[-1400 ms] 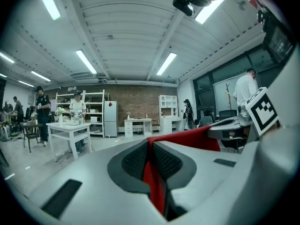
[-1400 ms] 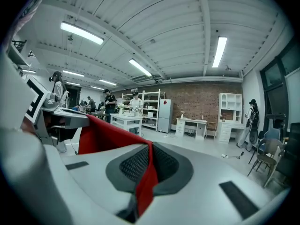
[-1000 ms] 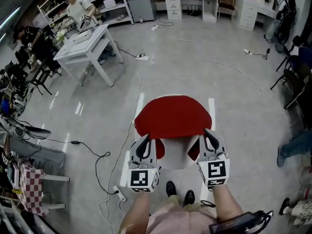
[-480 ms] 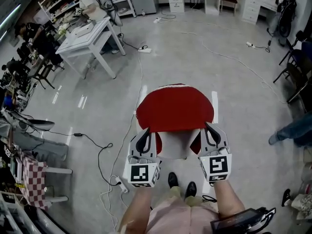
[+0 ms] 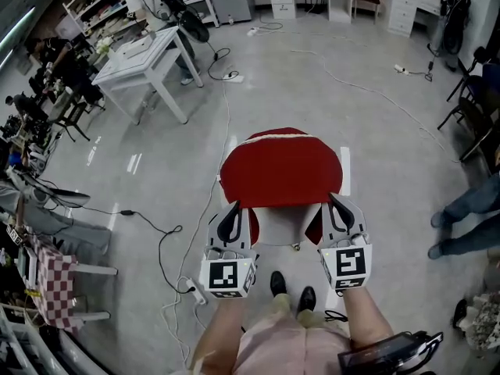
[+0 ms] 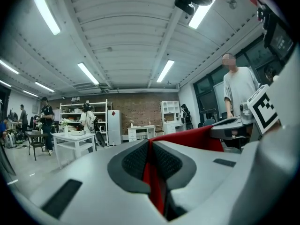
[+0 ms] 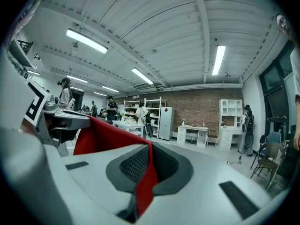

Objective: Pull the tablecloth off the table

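At the centre of the frame, your left gripper [image 5: 232,219] and right gripper [image 5: 337,212] each clench the near edge of the red tablecloth [image 5: 281,170], which covers the far part of the white table [image 5: 281,231], bare between them.

A white surface [image 5: 144,53] stands far off on the grey floor [image 5: 156,155]. A black cord [image 5: 144,223] snakes across the floor. A red-and-white checked cloth [image 5: 48,291] hangs at the left. Someone's legs [image 5: 467,213] stand at the right.
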Demonstrator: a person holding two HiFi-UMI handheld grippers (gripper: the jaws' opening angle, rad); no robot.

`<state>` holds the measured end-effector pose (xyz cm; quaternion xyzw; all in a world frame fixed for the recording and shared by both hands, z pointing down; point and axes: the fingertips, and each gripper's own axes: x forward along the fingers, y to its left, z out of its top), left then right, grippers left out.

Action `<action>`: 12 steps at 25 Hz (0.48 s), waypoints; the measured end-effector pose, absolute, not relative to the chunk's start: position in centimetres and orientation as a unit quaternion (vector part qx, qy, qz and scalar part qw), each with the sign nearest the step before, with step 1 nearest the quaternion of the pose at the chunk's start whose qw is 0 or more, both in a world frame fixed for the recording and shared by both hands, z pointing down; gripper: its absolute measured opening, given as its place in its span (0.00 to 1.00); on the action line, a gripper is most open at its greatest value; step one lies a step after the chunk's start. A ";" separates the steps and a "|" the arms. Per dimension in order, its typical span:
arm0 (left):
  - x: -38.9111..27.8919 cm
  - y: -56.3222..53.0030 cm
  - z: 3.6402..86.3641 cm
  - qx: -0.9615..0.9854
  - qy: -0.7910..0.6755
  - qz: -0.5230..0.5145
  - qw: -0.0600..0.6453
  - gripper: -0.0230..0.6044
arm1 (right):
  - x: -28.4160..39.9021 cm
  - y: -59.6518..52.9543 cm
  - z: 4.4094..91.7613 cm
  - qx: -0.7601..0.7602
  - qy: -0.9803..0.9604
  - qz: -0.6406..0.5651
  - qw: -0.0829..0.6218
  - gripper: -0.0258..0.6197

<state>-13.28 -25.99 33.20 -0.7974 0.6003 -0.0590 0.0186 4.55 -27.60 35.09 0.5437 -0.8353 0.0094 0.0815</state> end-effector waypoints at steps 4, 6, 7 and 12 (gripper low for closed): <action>-12.9 -24.8 32.7 -0.798 0.599 -0.057 0.023 0.10 | 5.0 -26.4 34.9 0.545 -0.835 0.005 0.083 0.08; -12.8 -24.2 32.7 -0.798 0.599 -0.058 0.024 0.10 | 5.2 -25.8 34.9 0.545 -0.834 0.003 0.083 0.08; -12.9 -23.9 32.7 -0.798 0.599 -0.058 0.025 0.10 | 5.1 -25.5 34.9 0.545 -0.834 0.004 0.083 0.08; -13.5 -22.8 32.7 -0.797 0.601 -0.057 0.027 0.10 | 4.4 -24.6 34.3 0.546 -0.835 0.003 0.069 0.08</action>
